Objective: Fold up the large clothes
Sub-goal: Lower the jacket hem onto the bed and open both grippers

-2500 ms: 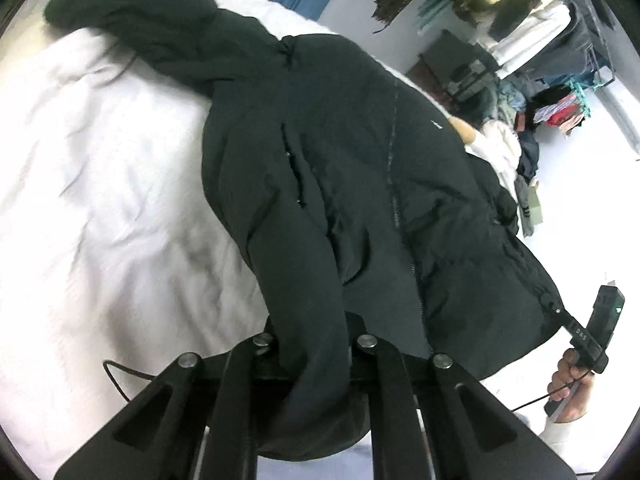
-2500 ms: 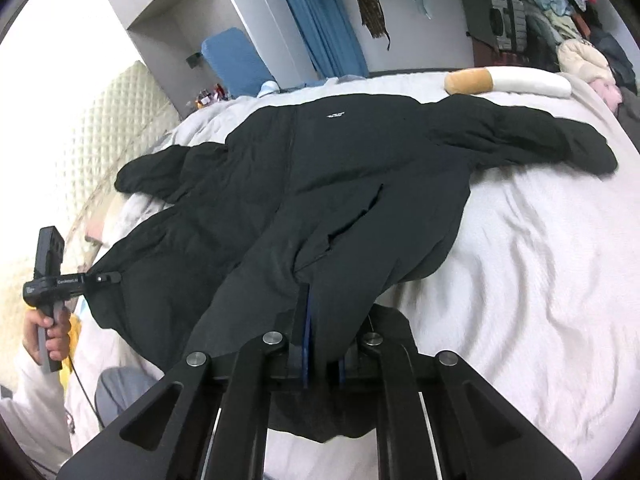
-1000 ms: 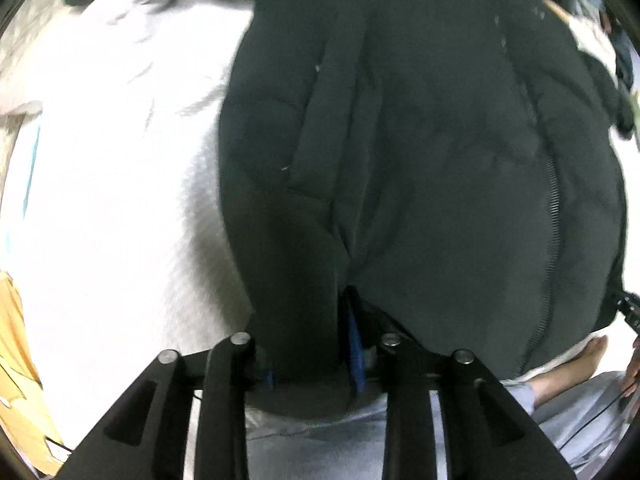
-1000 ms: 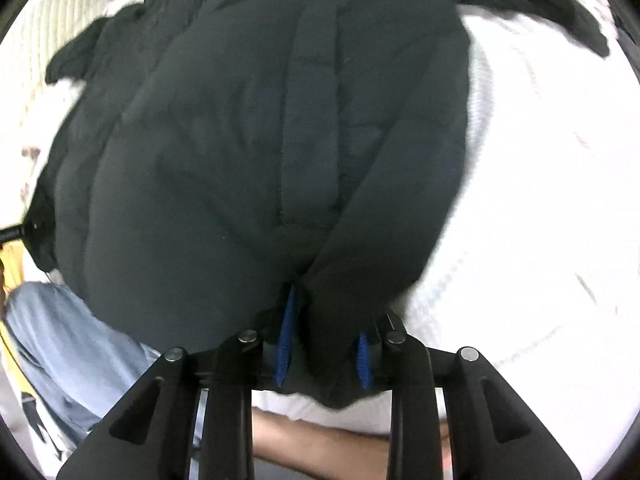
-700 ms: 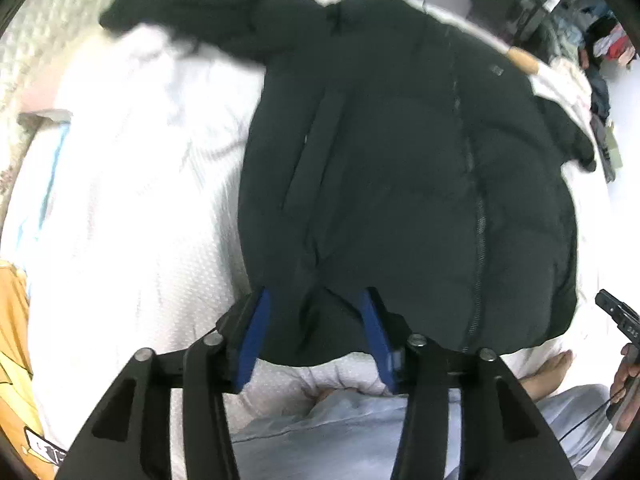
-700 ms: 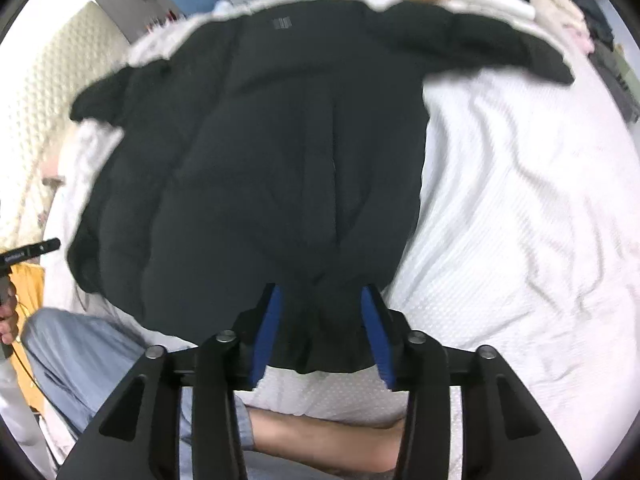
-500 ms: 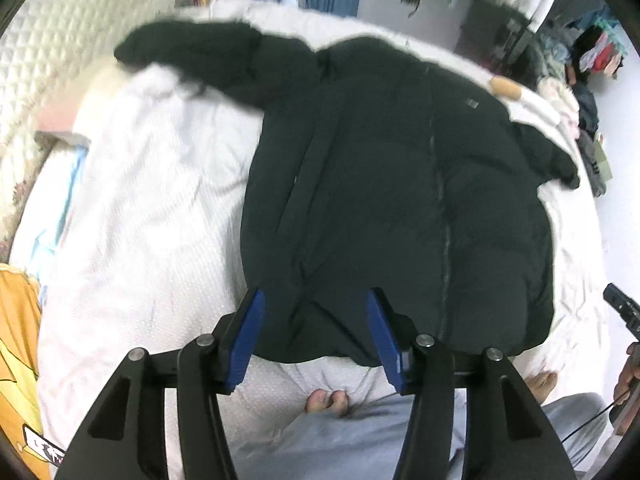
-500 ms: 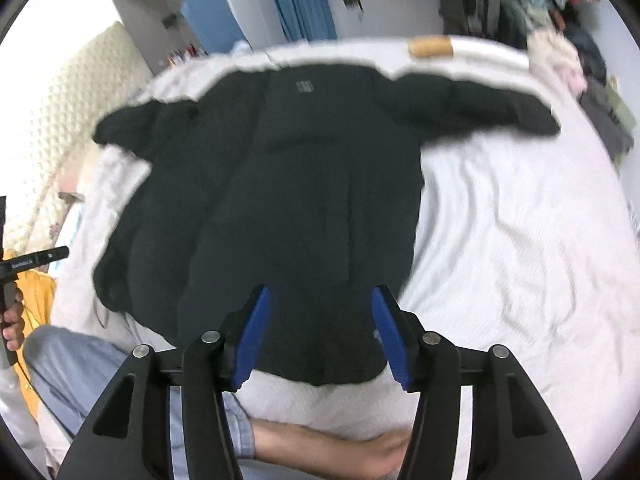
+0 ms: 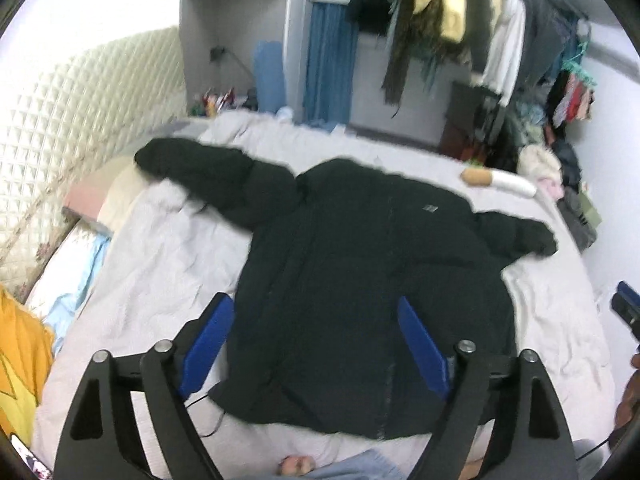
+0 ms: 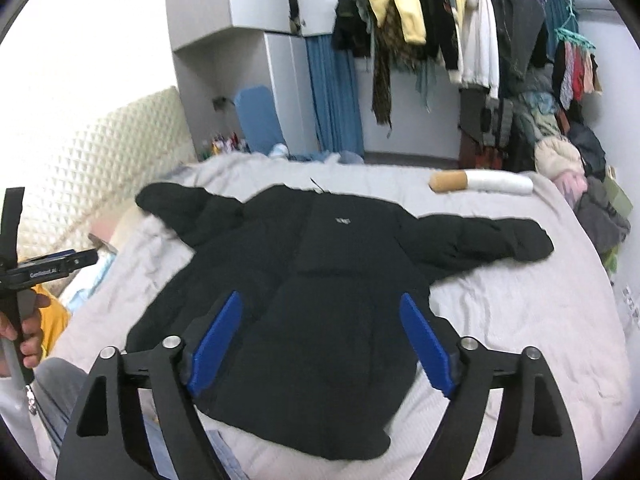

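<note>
Broadly, a bed [image 9: 160, 264] under a pale wrinkled sheet filled both views, with a quilted cream headboard [image 9: 80, 120] along its left side. On it lay a black puffer jacket [image 9: 360, 280], front up and spread flat, both sleeves stretched out to the sides and the hem nearest the cameras at the bed's near edge. A zip line ran down its middle, and a small pale logo [image 10: 343, 221] sat on the chest, too blurred to read.

Behind the bed hung a crowded clothes rail [image 10: 460, 20] with yellow, white and dark garments, beside a blue curtain [image 10: 336, 96] and a grey cabinet [image 10: 224, 8]. A long roll [image 10: 480, 182], tan at one end and white along the rest, rested at the far edge of the sheet, well apart from the jacket's right sleeve.

Left gripper [image 9: 316, 344] hung above the hem with its blue pads [image 9: 208, 344] spread wide and nothing between them. Right gripper [image 10: 320, 344] hung likewise over the lower jacket, jaws wide apart and empty. Seen from the right wrist view, the left tool's black body bore small white lettering [image 10: 44, 273], which began "Gen" but was otherwise too blurred to make out, with the left hand [image 10: 24, 328] wrapped round its handle.
</note>
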